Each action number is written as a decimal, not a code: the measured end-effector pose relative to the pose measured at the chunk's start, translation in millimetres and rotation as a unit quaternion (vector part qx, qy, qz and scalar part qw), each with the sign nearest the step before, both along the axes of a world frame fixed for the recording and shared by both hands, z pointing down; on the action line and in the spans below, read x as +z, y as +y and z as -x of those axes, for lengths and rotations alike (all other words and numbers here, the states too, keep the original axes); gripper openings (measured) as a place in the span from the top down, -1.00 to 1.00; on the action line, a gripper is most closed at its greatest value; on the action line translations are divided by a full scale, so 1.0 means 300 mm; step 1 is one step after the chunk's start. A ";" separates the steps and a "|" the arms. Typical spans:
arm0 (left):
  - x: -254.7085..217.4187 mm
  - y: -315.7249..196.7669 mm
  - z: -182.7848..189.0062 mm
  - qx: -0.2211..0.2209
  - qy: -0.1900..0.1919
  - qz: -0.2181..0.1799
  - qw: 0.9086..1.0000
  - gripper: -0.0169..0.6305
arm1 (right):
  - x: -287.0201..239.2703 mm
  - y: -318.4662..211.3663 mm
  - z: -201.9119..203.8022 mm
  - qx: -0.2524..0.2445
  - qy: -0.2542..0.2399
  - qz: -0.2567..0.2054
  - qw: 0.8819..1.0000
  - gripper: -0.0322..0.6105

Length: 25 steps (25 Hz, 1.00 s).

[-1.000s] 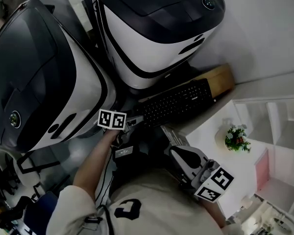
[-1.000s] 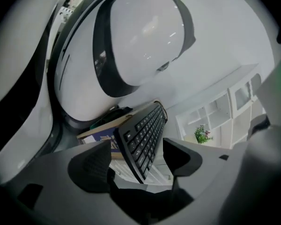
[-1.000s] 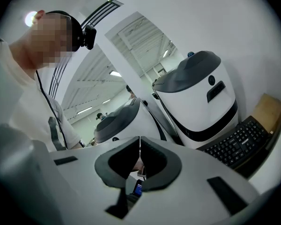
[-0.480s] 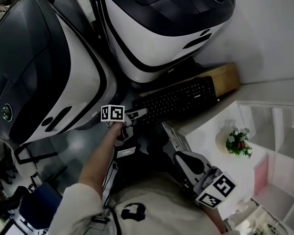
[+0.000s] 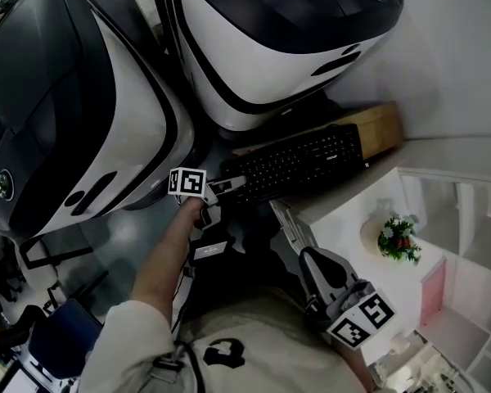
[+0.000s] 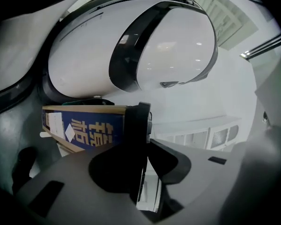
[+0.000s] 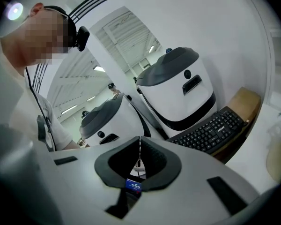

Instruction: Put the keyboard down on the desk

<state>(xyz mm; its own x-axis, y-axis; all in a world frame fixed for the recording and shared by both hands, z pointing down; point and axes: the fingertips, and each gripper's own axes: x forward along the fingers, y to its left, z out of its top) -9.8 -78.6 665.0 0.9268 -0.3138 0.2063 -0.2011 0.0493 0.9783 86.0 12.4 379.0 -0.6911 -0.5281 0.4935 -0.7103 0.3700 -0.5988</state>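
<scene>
The black keyboard (image 5: 299, 164) lies tilted on a cardboard box (image 5: 380, 125) beside the big white-and-black machines. My left gripper (image 5: 227, 188) is at the keyboard's left end. Its jaws have just been closing, and in the left gripper view the keyboard's end (image 6: 136, 130) stands edge-on between the pads, which press on it. My right gripper (image 5: 307, 256) hangs low at the right, apart from the keyboard, shut with nothing in it. In the right gripper view its closed jaws (image 7: 139, 158) point toward the keyboard (image 7: 210, 130).
Two large machines (image 5: 262, 47) (image 5: 74, 121) crowd the left and top. A white desk (image 5: 344, 211) with a small potted plant (image 5: 397, 237) sits at the right, with white shelving beyond. The box's blue printed side (image 6: 84, 128) lies just left of the jaws.
My left gripper has edged onto the keyboard's left end and rolled a little at the wrist. The right gripper has sunk slightly toward the lower right.
</scene>
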 end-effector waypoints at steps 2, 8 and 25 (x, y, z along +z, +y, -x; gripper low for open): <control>-0.010 -0.004 0.006 0.002 0.001 -0.005 1.000 0.55 | -0.003 -0.011 -0.005 0.006 0.002 -0.002 1.000 0.82; -0.087 0.017 0.005 0.029 0.058 0.021 0.998 0.59 | 0.010 -0.033 -0.020 0.032 0.003 0.004 0.999 0.82; -0.284 0.039 0.026 0.040 0.127 0.004 0.991 0.64 | 0.024 -0.080 -0.021 0.063 -0.022 0.017 0.998 0.82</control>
